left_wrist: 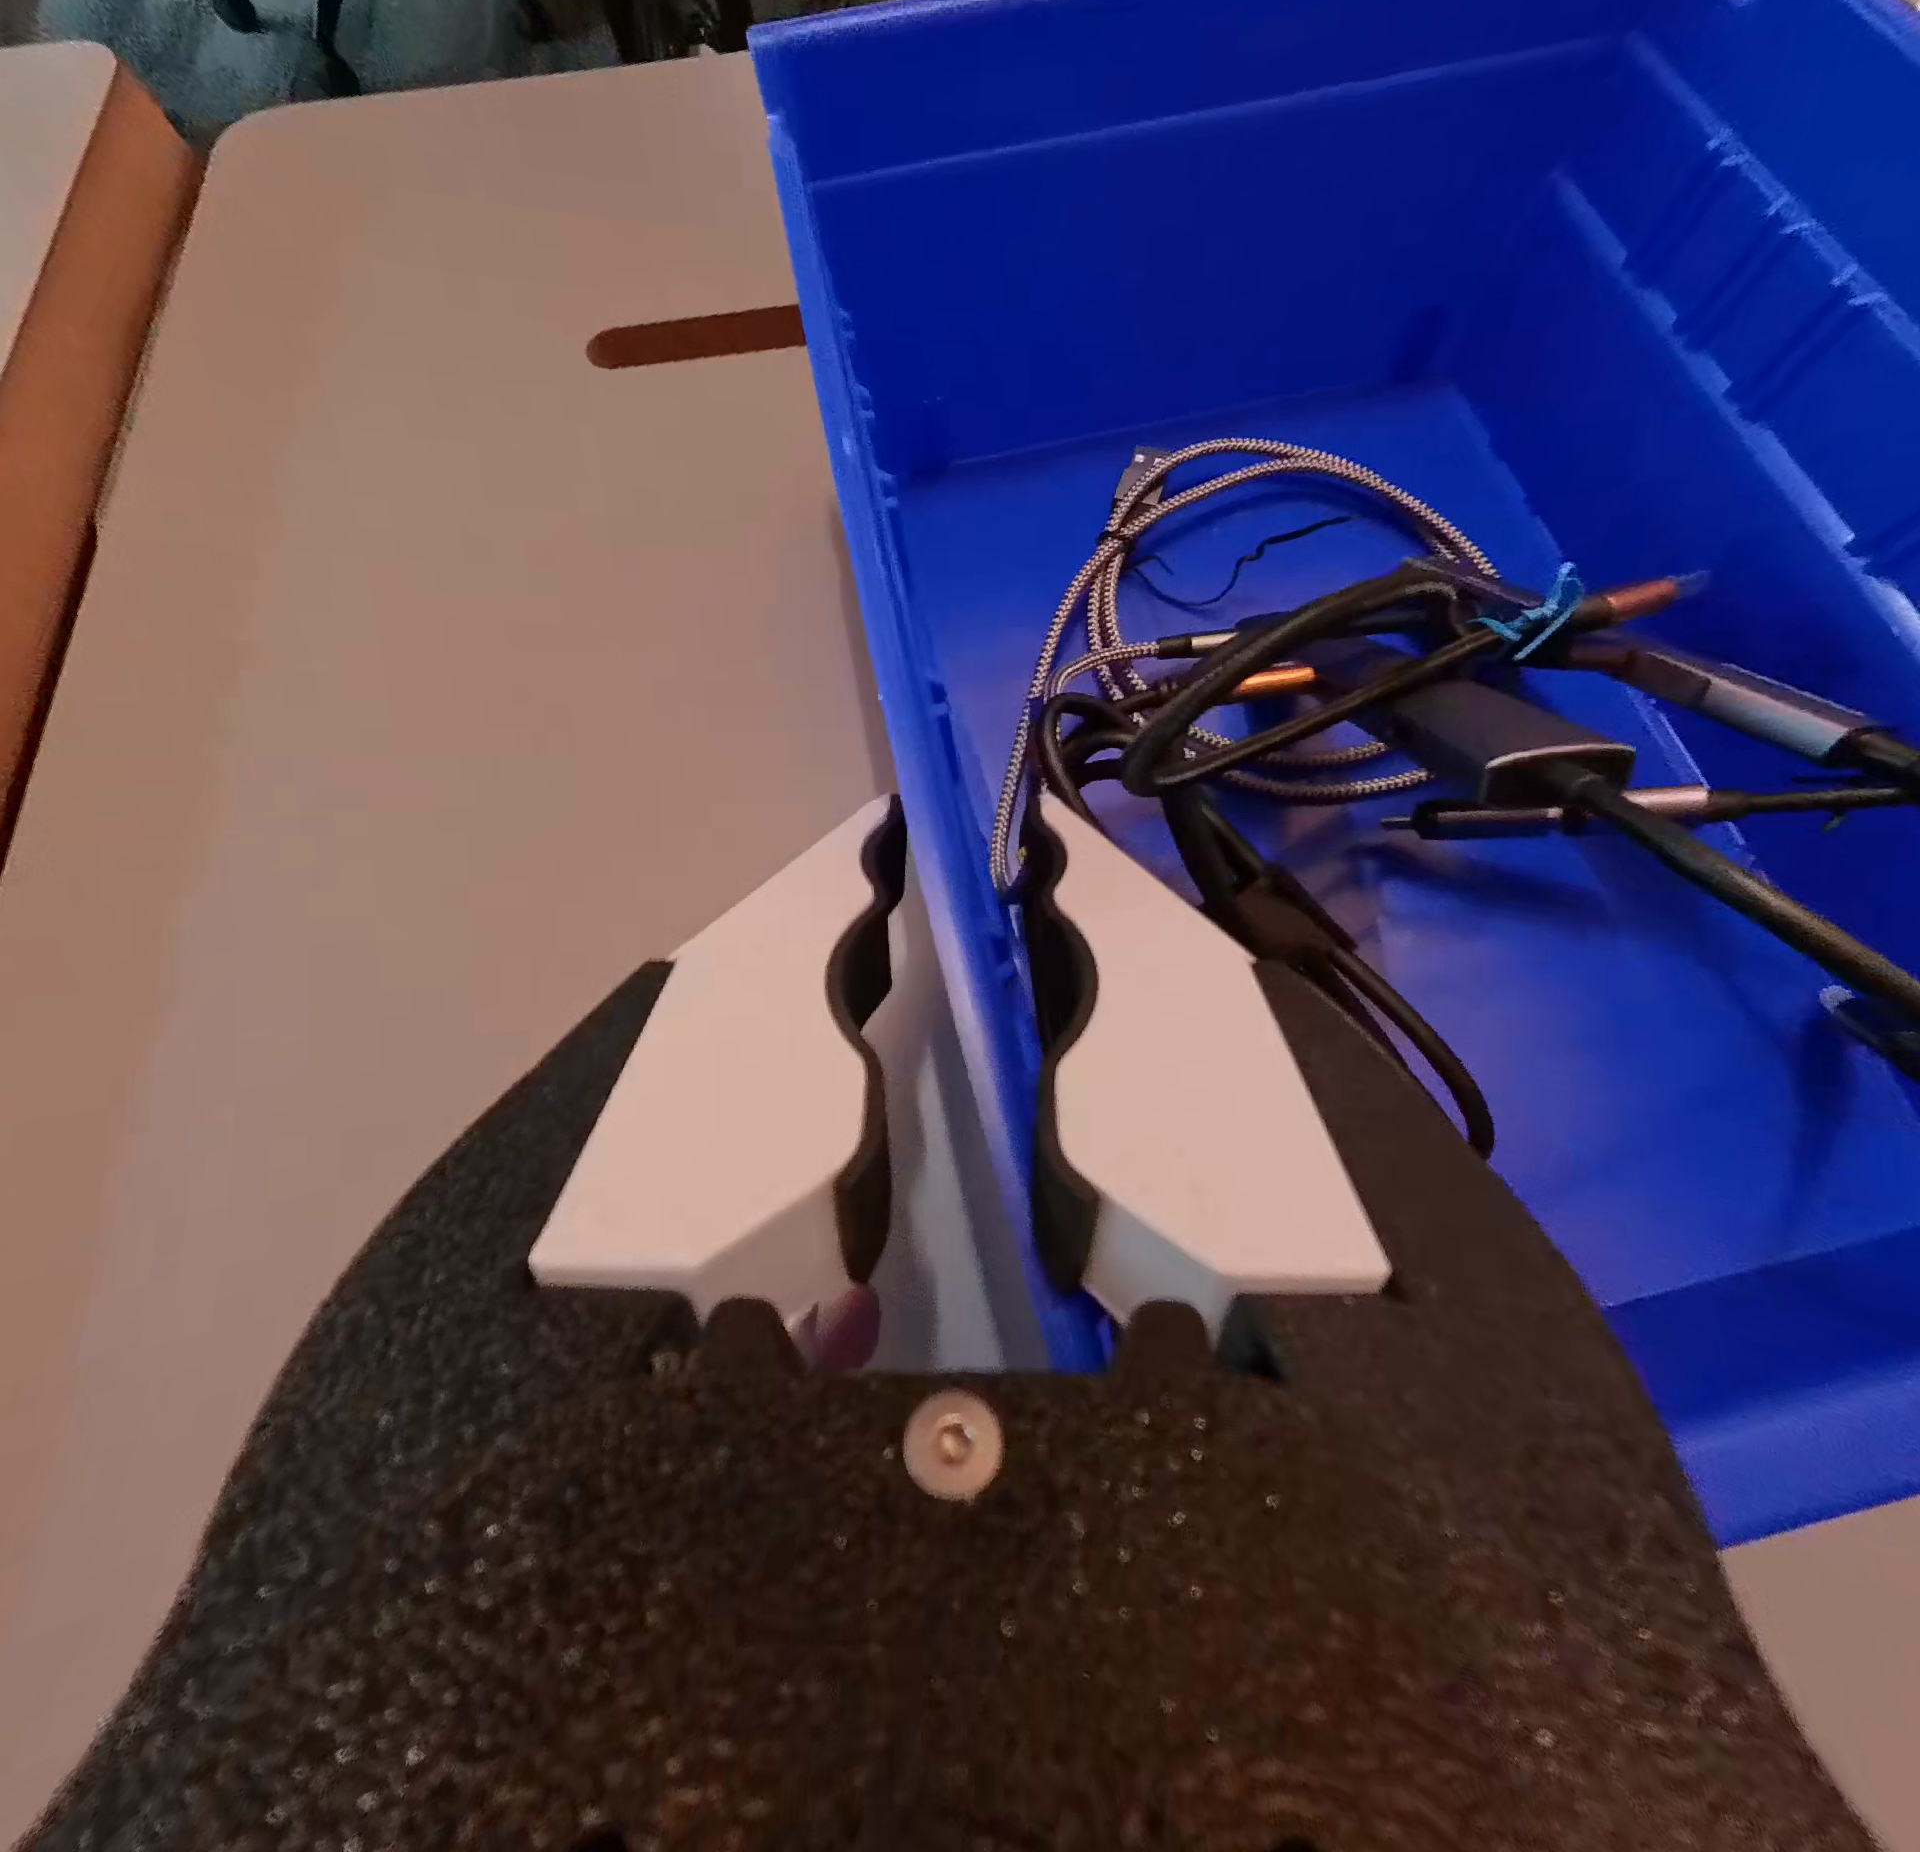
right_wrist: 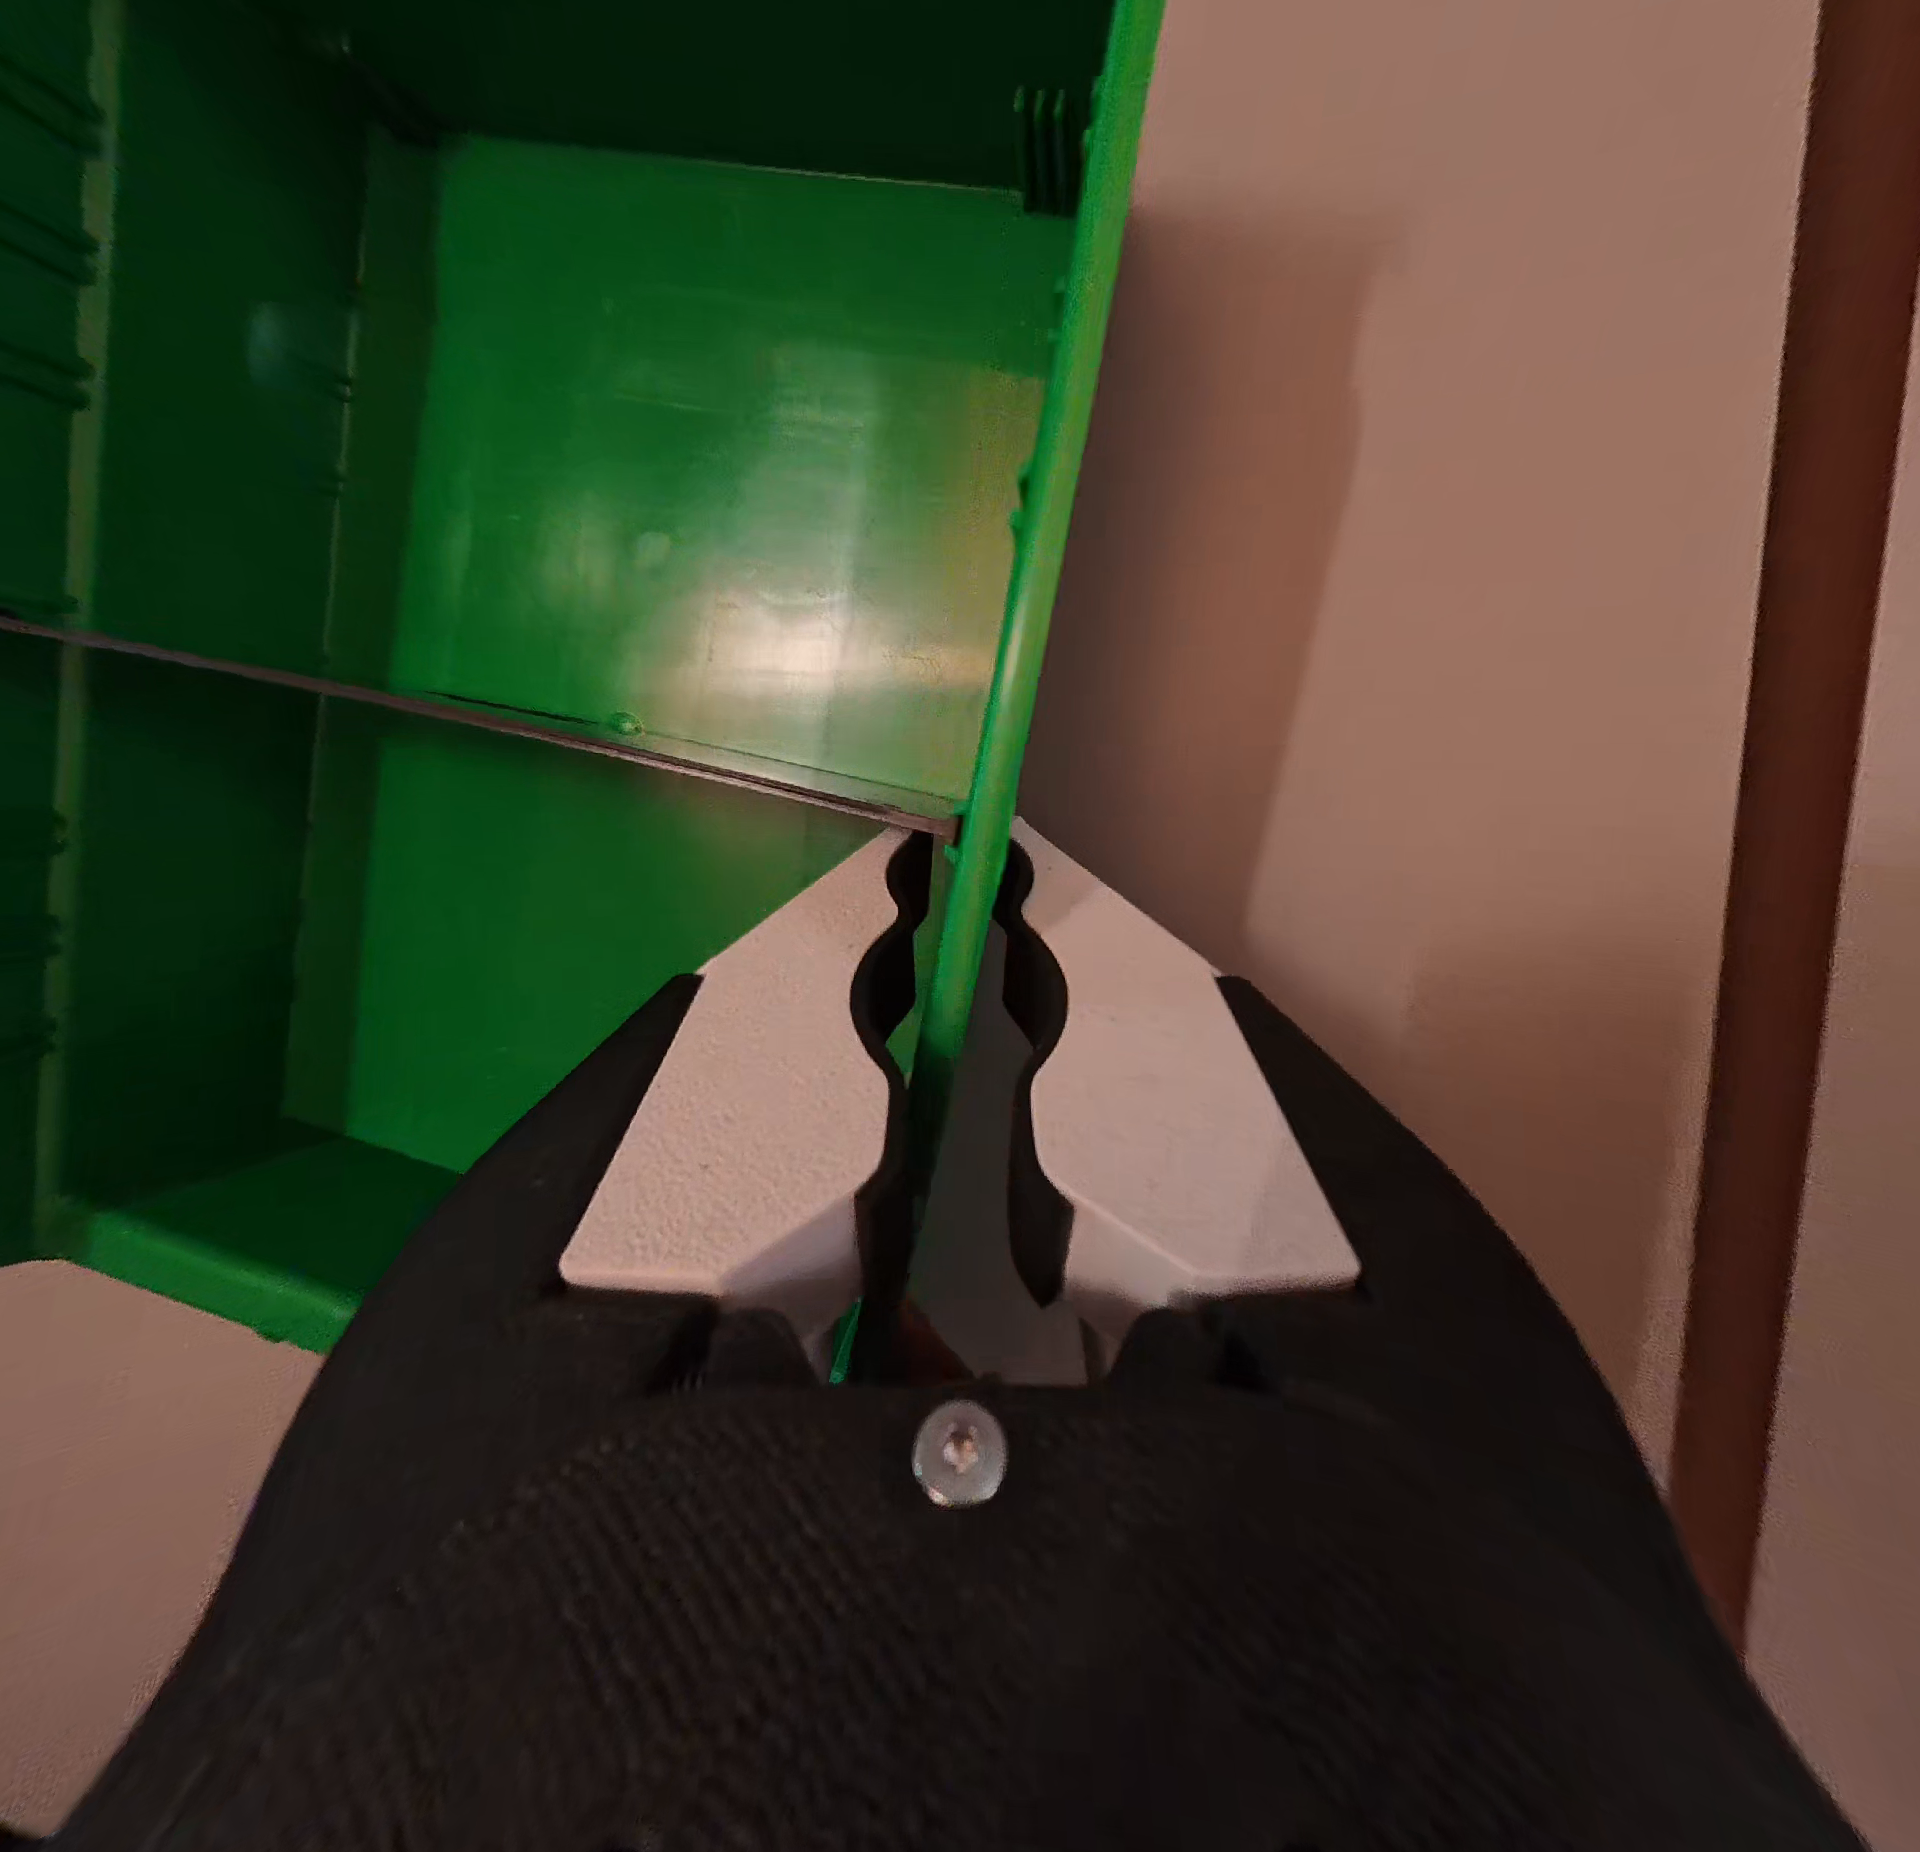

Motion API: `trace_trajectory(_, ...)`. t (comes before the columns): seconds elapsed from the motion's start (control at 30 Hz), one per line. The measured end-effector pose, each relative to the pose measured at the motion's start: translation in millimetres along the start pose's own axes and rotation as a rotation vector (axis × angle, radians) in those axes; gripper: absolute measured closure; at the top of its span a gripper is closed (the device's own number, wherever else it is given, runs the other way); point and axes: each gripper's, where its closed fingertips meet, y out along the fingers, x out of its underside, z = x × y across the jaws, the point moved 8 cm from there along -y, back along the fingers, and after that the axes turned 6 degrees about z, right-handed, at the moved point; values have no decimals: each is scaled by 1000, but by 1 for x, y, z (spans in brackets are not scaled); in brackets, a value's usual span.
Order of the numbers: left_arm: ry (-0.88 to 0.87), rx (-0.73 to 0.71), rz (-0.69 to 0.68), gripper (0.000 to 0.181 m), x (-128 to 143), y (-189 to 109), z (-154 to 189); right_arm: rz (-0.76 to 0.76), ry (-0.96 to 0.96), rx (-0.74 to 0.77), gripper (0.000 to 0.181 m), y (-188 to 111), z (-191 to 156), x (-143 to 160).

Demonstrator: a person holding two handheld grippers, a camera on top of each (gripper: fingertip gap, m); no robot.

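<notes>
Left wrist view: the left gripper (left_wrist: 961, 846) straddles the left wall of the blue bin (left_wrist: 1195, 275), one finger outside over the pale table (left_wrist: 416, 659), one inside. The jaws stand narrow about the wall; whether the pads press it cannot be told. A tangle of cables (left_wrist: 1351, 701) lies on the bin floor at 2 o'clock from the fingertips, one braided loop just beside the inner finger. For a sound hold, keep that loop out of the jaws.

Right wrist view: the right gripper (right_wrist: 961, 857) is closed on the right wall of the green bin (right_wrist: 675, 503), the rim running between the pads toward 12 o'clock. A thin divider (right_wrist: 468, 706) meets the wall at the fingertips. Keep the fingers parallel to the wall.
</notes>
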Motion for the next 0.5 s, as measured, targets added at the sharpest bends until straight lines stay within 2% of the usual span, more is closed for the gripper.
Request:
trace_trajectory(0.1, 3, -18, -9, 158, -6, 10, -6, 1, -45, 77, 160, -1, 0, -1)
trace_trajectory(0.23, 32, -48, -4, 153, -9, 15, -9, 9, -108, 305, 114, -14, 11, 7)
trace_trajectory(0.33, 54, -77, -16, 146, -10, 15, -10, 9, -190, 449, 90, -28, 19, 17)
trace_trajectory(0.47, 91, -146, -152, 115, -6, 19, -13, 36, -187, 432, 84, -29, 26, 23)
trace_trajectory(0.5, 114, -161, -180, 107, -6, 19, -13, 67, -177, 394, 93, -26, 26, 23)
